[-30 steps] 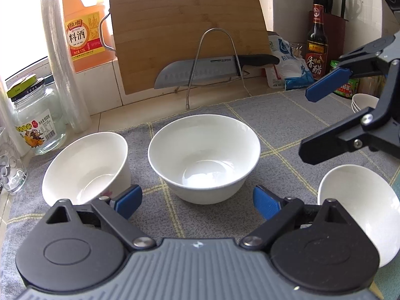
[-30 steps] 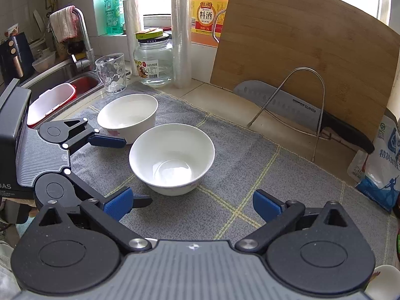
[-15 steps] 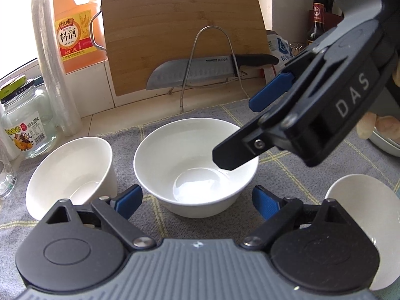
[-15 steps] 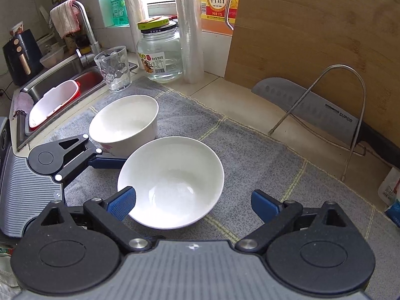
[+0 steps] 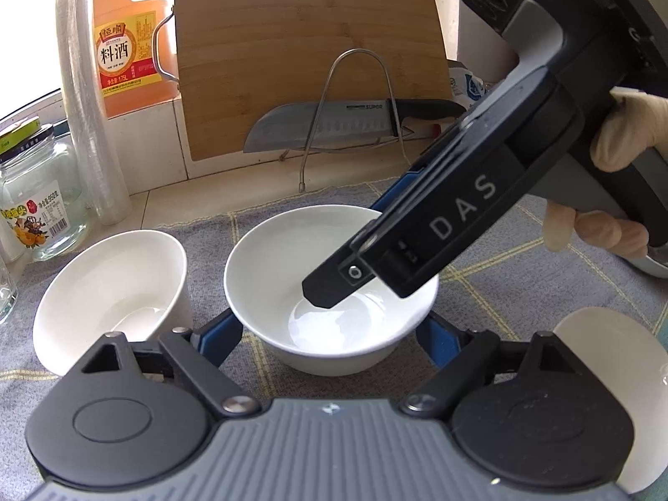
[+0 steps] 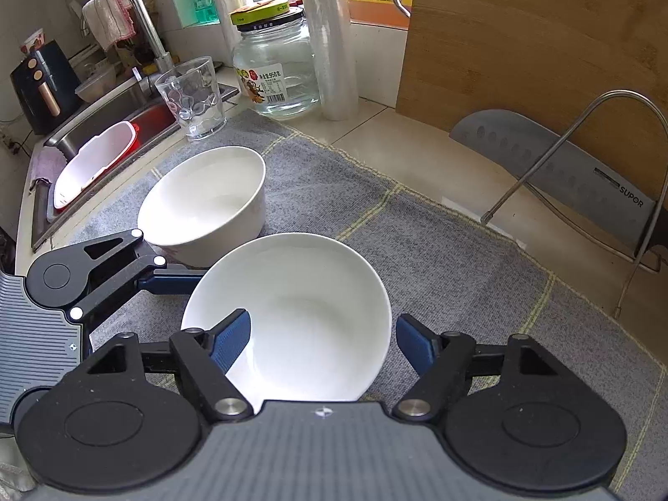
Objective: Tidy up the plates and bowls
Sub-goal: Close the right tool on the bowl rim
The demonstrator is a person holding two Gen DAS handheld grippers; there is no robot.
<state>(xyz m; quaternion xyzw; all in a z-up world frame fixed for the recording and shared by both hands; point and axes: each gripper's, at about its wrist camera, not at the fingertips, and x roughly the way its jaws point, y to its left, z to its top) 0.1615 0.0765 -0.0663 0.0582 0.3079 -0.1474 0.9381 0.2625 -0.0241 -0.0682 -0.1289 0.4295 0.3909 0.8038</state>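
A wide white bowl [image 5: 292, 275] [image 6: 317, 313] stands on the grey mat. My left gripper [image 5: 330, 334] is open, its blue pads on either side of the bowl's base. My right gripper [image 6: 323, 340] is open and straddles the bowl's rim: the left pad [image 6: 229, 338] is inside the bowl and the right pad [image 6: 415, 348] outside. In the left wrist view the right gripper's body [image 5: 451, 217] reaches over the bowl. A taller white bowl [image 5: 108, 288] [image 6: 208, 200] stands just left of it. A third white bowl [image 5: 613, 359] sits at the right.
A cutting board [image 5: 309, 41], a knife on a wire stand [image 5: 325, 127], a cooking wine jug [image 5: 121, 41], a plastic roll [image 5: 87, 104] and a glass jar [image 6: 275, 67] line the back. A drinking glass [image 6: 194, 98] and the sink [image 6: 104, 142] are to the left.
Both grippers have moved in on the wide bowl. The right gripper came down from the right over it, and its left pad now sits inside the rim.
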